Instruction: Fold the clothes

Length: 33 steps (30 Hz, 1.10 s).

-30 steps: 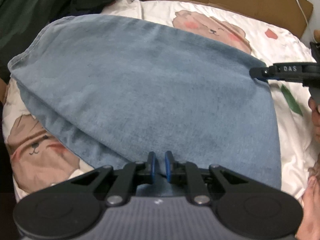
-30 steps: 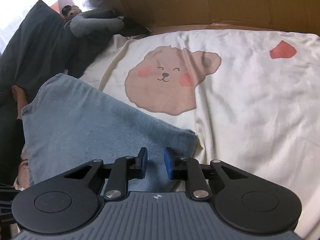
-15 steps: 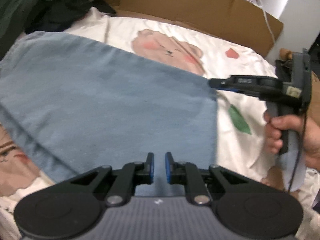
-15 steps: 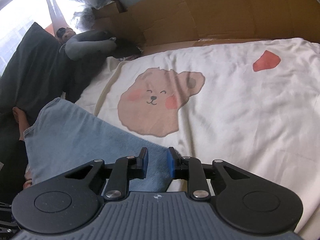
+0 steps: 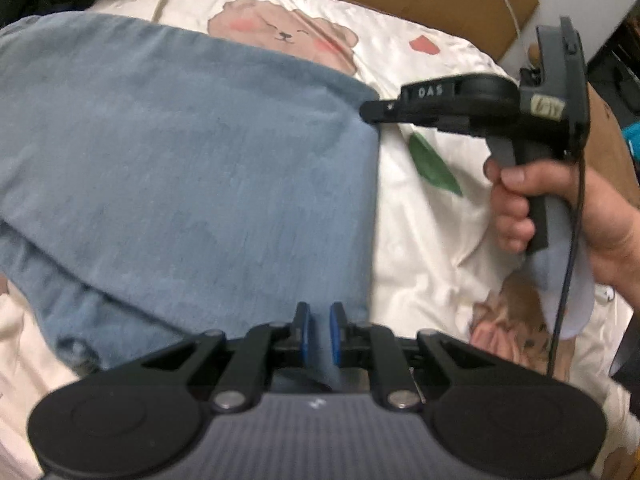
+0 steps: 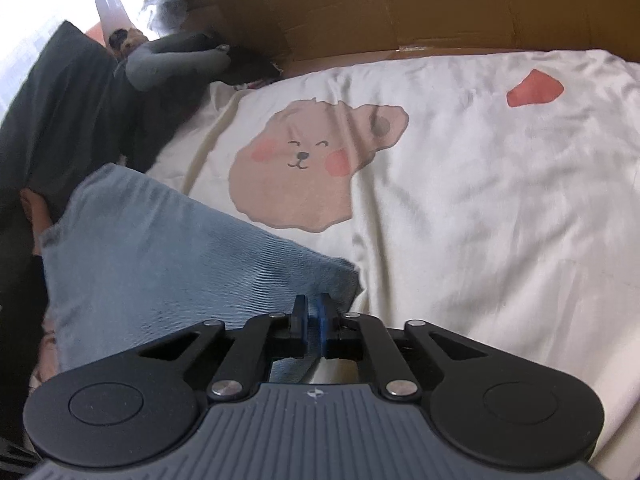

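Observation:
A blue denim-like garment (image 5: 192,168) lies folded over on a cream bed sheet (image 5: 424,240) printed with bears. My left gripper (image 5: 318,320) is shut on its near edge, with blue cloth bunched between the pads. In the left wrist view my right gripper (image 5: 367,112) reaches in from the right, held by a hand (image 5: 520,208), with its tip at the garment's far right corner. In the right wrist view the right gripper (image 6: 313,308) has its jaws closing on that corner of the garment (image 6: 160,264), with cloth between the narrow pads.
Brown cardboard (image 6: 400,12) walls the far side of the bed. Dark clothes (image 6: 60,120) and a grey stuffed shape (image 6: 172,60) pile up at the left. A black cable (image 5: 572,240) hangs from the right gripper's handle. Bare sheet (image 6: 480,200) spreads right of the garment.
The right jaws have narrowed from a clear gap onto the garment's corner. The left wrist view has swung, so the right gripper and its hand now show closer to the middle.

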{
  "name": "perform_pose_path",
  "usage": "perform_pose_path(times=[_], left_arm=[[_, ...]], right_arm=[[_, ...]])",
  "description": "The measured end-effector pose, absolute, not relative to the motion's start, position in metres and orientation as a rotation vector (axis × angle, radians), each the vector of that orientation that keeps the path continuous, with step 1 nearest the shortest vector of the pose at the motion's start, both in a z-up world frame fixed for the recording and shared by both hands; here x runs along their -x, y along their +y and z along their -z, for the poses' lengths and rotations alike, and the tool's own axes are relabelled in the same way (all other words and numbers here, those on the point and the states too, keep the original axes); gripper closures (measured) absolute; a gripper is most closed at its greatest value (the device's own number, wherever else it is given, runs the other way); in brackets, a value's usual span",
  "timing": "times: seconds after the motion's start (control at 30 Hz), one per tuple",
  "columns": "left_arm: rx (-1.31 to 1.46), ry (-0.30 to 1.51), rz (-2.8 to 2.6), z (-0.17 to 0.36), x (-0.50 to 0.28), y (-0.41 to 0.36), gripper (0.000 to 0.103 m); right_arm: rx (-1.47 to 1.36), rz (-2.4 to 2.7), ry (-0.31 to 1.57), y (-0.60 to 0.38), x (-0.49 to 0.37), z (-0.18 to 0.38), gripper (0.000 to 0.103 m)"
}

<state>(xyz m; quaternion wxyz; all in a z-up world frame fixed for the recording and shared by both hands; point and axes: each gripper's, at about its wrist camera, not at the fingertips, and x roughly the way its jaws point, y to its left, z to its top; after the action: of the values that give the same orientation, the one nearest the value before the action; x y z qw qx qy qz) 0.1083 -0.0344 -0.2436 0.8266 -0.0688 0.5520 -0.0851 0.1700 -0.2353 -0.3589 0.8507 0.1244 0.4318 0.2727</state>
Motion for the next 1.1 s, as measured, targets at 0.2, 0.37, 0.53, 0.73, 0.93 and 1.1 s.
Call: perform_pose_path(times=[0.2, 0.37, 0.53, 0.73, 0.93, 1.1], left_arm=[[0.129, 1.165, 0.175, 0.238, -0.100, -0.035, 0.092], [0.135, 1.168, 0.170, 0.240, -0.098, -0.035, 0.092], [0.123, 1.175, 0.178, 0.240, -0.097, -0.039, 0.092], [0.114, 1.192, 0.179, 0.248, -0.100, -0.042, 0.092], [0.071, 1.184, 0.177, 0.254, -0.099, -0.048, 0.092], [0.150, 1.216, 0.170, 0.247, -0.107, -0.038, 0.090]], right_arm=[[-0.245, -0.642, 0.947, -0.227, -0.148, 0.358, 0.096], [-0.239, -0.708, 0.994, -0.219, -0.126, 0.359, 0.096], [-0.249, -0.755, 1.042, -0.216, -0.103, 0.360, 0.096], [-0.272, -0.772, 1.114, -0.217, -0.085, 0.359, 0.095], [-0.261, -0.796, 1.169, -0.214, -0.069, 0.362, 0.095], [-0.353, -0.750, 1.180, -0.222, -0.068, 0.365, 0.092]])
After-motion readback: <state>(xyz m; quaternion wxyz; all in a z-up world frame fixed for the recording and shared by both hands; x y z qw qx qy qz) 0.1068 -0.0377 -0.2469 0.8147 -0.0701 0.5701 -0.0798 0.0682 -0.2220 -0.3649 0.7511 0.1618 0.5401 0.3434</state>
